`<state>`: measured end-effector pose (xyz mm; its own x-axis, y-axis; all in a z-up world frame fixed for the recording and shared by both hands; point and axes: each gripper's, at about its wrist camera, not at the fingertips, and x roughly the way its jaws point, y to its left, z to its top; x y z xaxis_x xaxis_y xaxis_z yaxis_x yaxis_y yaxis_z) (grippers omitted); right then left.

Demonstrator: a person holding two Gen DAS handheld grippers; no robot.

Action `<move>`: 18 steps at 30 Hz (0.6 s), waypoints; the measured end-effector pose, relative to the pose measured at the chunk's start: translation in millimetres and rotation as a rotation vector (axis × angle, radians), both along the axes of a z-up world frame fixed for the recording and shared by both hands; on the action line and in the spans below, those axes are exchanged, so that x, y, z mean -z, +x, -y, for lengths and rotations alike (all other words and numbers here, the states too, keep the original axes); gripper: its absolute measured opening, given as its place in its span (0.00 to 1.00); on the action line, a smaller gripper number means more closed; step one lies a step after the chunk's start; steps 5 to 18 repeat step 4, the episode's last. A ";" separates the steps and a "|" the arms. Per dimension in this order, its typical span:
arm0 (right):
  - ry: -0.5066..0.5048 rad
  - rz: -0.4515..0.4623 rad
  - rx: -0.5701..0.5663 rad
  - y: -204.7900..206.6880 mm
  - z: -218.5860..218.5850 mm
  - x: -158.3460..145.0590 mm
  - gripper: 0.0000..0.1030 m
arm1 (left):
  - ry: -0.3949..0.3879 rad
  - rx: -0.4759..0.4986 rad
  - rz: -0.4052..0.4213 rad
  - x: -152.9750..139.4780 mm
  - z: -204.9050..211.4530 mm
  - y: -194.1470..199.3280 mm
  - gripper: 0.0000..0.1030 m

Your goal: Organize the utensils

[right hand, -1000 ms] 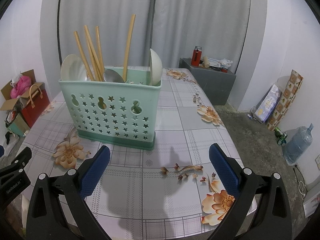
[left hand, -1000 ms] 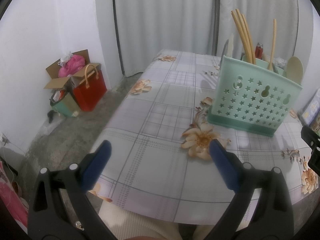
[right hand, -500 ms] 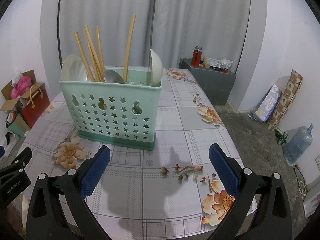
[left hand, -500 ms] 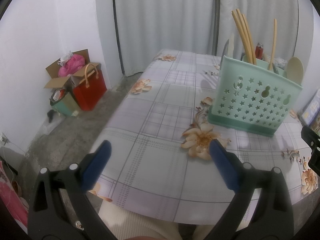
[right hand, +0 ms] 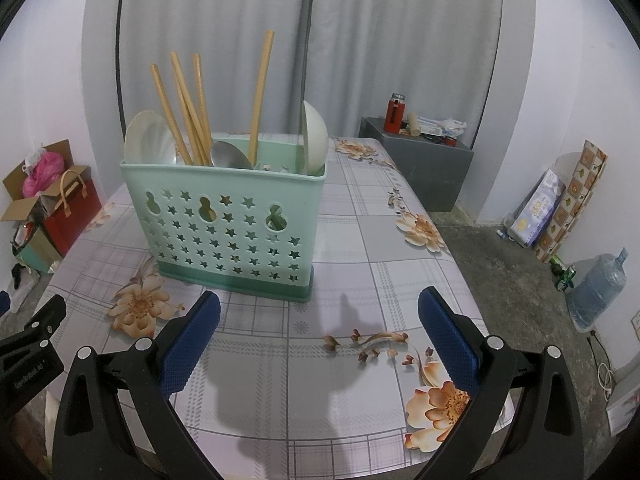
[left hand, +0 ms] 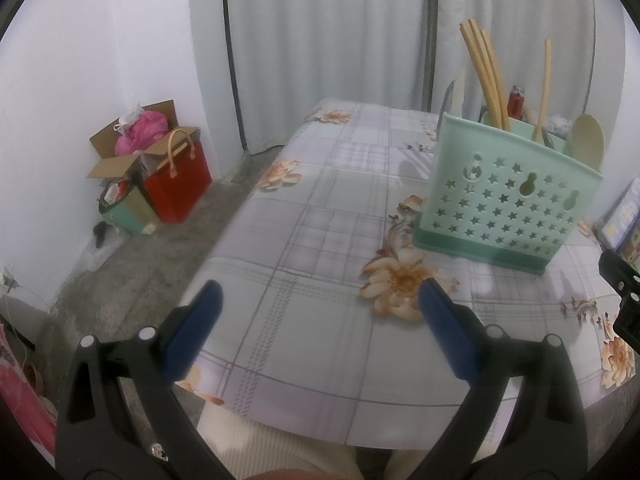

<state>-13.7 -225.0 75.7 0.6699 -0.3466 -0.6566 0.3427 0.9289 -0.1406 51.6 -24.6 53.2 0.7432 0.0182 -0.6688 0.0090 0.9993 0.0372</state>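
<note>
A mint-green utensil holder with star cut-outs stands upright on the flowered tablecloth. Wooden chopsticks, a metal spoon and two white spoons stick up out of it. The same utensil holder sits to the right in the left wrist view. My right gripper hangs open in front of the holder with nothing between its fingers. Open and empty too, my left gripper is over the table's near left edge, well left of the holder.
A red bag and cardboard boxes stand on the floor at the left. At the back right sits a grey cabinet with a red bottle. A water jug and packages lie on the floor at right. A person's cream clothing shows below the table edge.
</note>
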 end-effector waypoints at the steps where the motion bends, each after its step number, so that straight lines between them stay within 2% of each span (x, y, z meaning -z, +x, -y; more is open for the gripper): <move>1: 0.000 0.000 0.000 -0.1 -0.1 0.0 0.94 | 0.001 0.001 0.000 0.3 0.6 -0.6 0.92; 18: -0.002 0.002 -0.001 1.1 -0.9 0.4 0.94 | 0.001 0.003 0.000 0.2 0.9 -0.1 0.92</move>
